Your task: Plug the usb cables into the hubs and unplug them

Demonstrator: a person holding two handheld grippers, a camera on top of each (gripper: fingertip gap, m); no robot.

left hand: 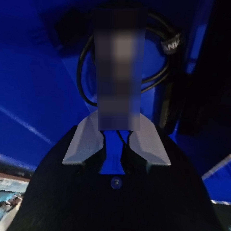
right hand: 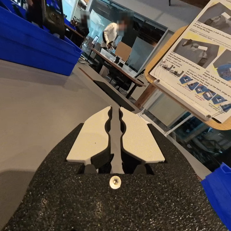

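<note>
This is an open office or lab set up for test work. Glass partitions [right hand: 143,41] wall off the back, and long desks [right hand: 120,72] carry small boxes and devices, with people [right hand: 110,36] working at them. Blue plastic bins [right hand: 31,50] stand on a grey counter [right hand: 37,112], and an illustrated instruction sheet [right hand: 195,60] is fixed to a wooden board [right hand: 162,52].

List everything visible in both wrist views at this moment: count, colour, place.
Cable: one, black, coiled inside the blue bin, left wrist view.
Blue bin: one, its walls fill the left wrist view.
Blue bins: stacked, upper left, right wrist view.
Table: one, grey, under the right gripper.
Instruction sheet: one, white, on a wooden board at right.
People: two, at desks in the background.
Left gripper: fingertips hidden behind a blurred patch.
Right gripper: white fingers, narrowly apart, empty.
</note>
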